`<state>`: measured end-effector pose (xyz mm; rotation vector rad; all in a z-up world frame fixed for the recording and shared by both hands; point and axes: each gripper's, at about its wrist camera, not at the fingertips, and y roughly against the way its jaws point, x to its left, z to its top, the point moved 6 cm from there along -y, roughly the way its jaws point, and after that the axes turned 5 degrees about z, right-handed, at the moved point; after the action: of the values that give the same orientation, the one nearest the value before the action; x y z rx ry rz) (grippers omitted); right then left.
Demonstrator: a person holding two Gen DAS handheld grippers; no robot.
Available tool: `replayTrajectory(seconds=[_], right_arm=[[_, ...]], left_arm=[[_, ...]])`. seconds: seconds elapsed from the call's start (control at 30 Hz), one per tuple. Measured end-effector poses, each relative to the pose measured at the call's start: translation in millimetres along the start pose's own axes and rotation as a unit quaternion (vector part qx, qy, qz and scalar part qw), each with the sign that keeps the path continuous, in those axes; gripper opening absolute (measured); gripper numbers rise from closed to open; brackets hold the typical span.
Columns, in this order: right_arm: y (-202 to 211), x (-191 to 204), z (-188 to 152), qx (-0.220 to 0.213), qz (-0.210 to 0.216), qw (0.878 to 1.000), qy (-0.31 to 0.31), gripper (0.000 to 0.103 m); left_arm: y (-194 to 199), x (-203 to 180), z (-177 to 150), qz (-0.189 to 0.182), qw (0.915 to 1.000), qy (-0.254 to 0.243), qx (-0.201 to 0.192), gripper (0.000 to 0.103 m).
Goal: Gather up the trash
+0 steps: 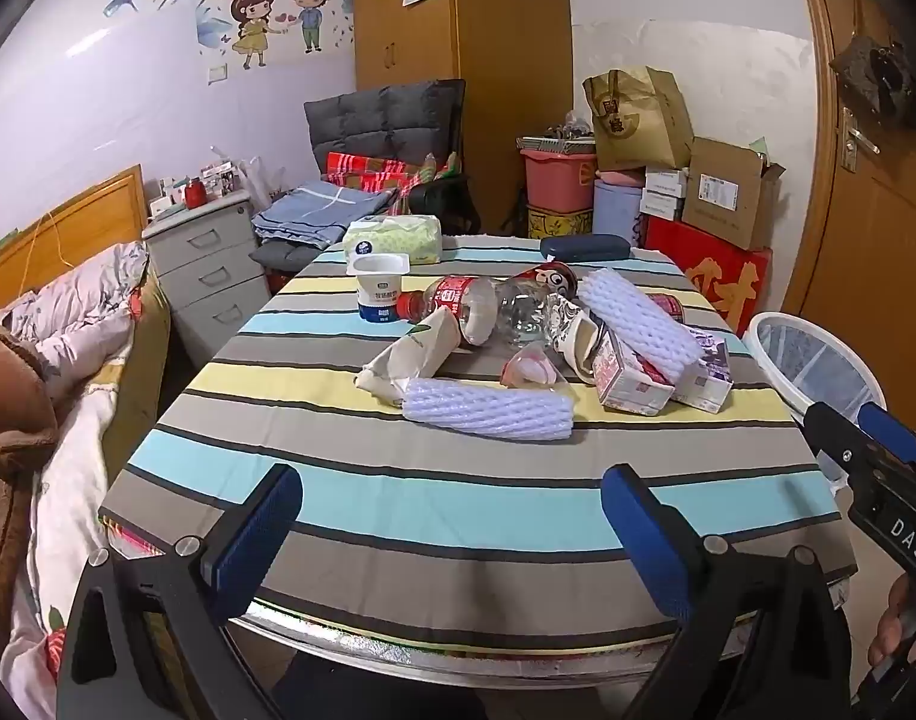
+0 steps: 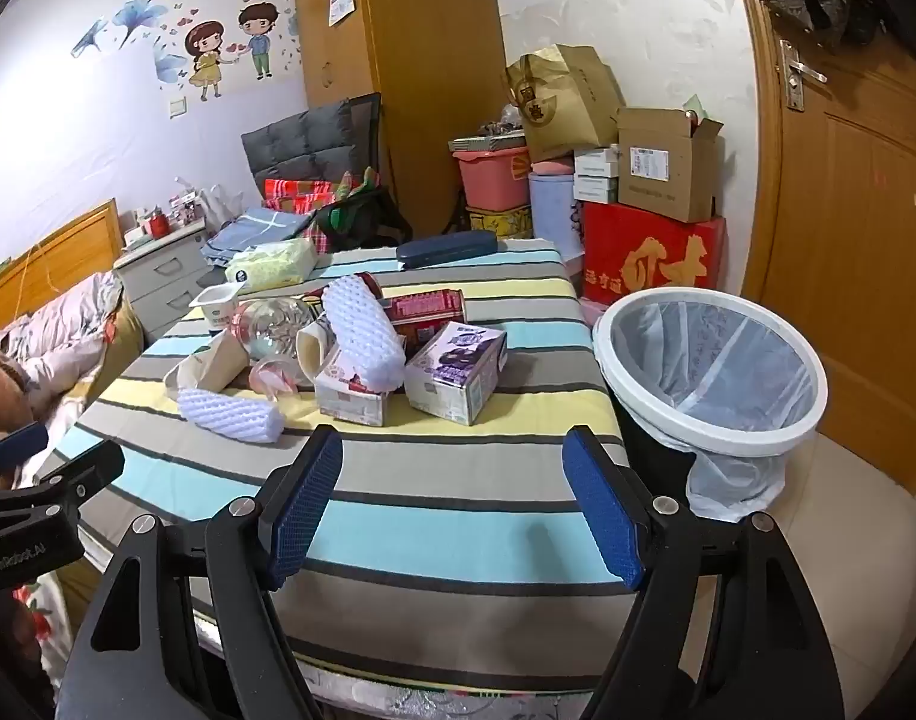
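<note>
A heap of trash lies mid-table on a striped cloth (image 1: 458, 504): a white foam sleeve (image 1: 487, 408) in front, a second foam sleeve (image 1: 640, 324), a clear plastic bottle (image 1: 499, 309), a crumpled paper cup (image 1: 410, 354), a yogurt cup (image 1: 380, 288) and small cartons (image 1: 631, 381). A white bin (image 2: 712, 369) with a clear liner stands to the right of the table. My left gripper (image 1: 452, 531) hovers open over the near table edge, nothing between its fingers. My right gripper (image 2: 452, 498) is open too, short of the cartons (image 2: 458, 372).
A tissue pack (image 1: 395, 237) and a dark case (image 1: 583, 247) rest at the table's far edge. A bed (image 1: 68, 372) runs along the left. Stacked boxes (image 2: 649, 252) and tubs fill the far corner. A wooden door (image 2: 847, 240) is behind the bin.
</note>
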<state>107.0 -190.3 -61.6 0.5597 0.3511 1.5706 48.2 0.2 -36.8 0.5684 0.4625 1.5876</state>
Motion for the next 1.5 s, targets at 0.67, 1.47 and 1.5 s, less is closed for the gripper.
replayTrajectory(seconds=[0.67,1.47,1.5], right_arm=[[5,3,3,-0.010,0.000,1.000,0.002,0.078],[8,2,3,-0.011,-0.003,1.000,0.001,0.078],[7,2,3,-0.011,-0.004,1.000,0.001,0.078]], left_arm=[[7,3,3,-0.007,0.9999,0.011,-0.005,0.102],[13,4,4,-0.015,0.9998,0.015,-0.004,0.102],[14,4,4,-0.015,0.9997,0.016,-0.005,0.102]])
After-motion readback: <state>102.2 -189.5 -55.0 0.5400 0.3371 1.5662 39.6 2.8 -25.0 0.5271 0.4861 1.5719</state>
